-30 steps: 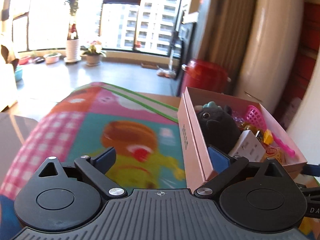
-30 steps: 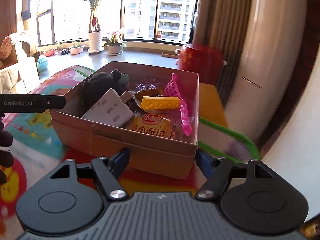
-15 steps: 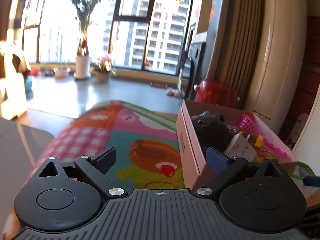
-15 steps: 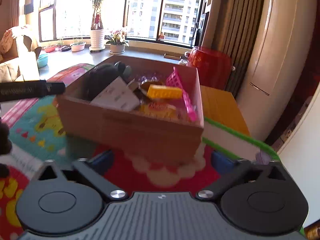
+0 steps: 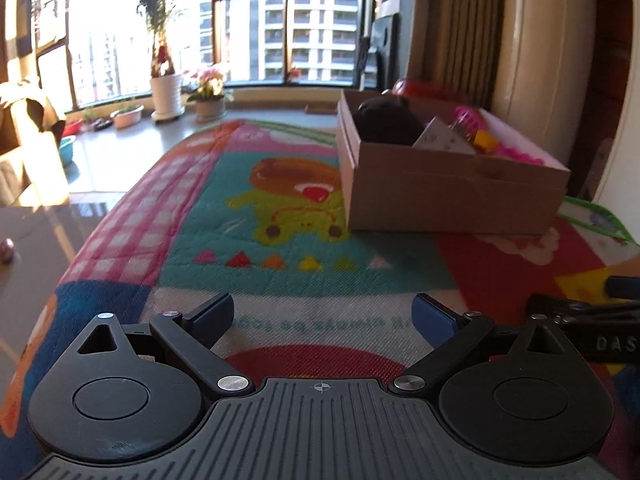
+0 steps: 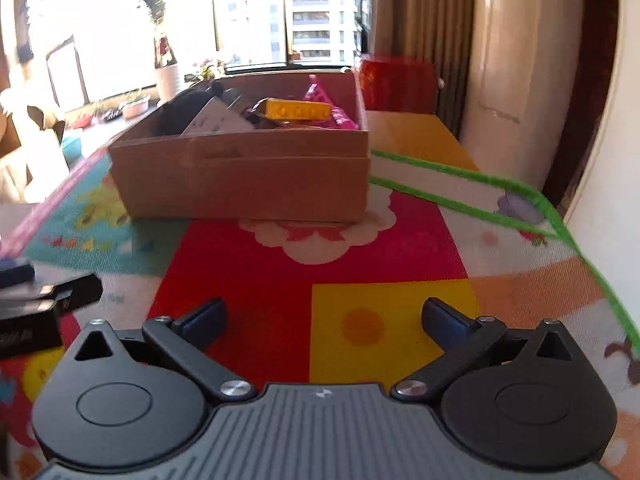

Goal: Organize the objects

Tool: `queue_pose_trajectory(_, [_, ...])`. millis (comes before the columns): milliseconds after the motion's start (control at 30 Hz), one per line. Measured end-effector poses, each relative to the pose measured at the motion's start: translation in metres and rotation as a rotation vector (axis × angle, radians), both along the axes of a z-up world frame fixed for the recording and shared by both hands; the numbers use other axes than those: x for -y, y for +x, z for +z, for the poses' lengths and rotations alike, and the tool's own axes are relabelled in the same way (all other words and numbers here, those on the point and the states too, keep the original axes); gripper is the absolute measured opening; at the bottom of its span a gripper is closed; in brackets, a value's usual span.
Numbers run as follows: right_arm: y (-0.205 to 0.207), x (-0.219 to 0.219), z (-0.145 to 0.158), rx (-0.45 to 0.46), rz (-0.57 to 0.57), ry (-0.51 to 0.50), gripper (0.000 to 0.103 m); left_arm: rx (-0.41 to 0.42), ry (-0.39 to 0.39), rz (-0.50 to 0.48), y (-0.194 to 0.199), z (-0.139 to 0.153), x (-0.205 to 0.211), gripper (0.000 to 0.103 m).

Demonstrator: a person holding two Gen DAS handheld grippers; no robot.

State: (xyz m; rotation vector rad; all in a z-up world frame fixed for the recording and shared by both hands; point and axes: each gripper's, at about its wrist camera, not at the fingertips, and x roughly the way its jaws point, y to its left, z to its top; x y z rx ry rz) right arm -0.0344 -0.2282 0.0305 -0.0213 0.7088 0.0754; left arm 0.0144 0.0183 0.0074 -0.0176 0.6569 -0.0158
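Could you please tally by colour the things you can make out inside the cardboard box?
Black: 1, the plush toy
White: 1, the adapter block
Yellow: 1, the brick
Pink: 1, the plastic net toy
Total: 4 told apart in the box; anything lower down is hidden by its wall.

I am working in a home living room, high in an apartment block. Large dark-framed windows (image 5: 256, 28) face other residential towers. Potted plants (image 5: 166, 80) stand along the window ledge, and a long curtain (image 5: 452, 28) hangs at the right. A children's play mat (image 5: 248, 216) with cartoon prints covers the surface in front of me. On it sits a cardboard box (image 5: 452, 196) filled with toys, including a dark plush toy (image 5: 386, 122).
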Motion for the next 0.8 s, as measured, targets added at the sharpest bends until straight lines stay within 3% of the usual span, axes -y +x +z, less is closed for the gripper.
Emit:
queue_pose_trajectory(100, [-0.003, -0.001, -0.001, 0.015, -0.011, 0.0, 0.103, -0.013, 0.036, 0.005, 0.002, 0.0, 0.006, 0.099])
queue_pose_trajectory(800, [0.007, 0.0, -0.002, 0.026, 0.008, 0.009, 0.103, -0.015, 0.039, 0.017, 0.0, -0.001, 0.012, 0.1])
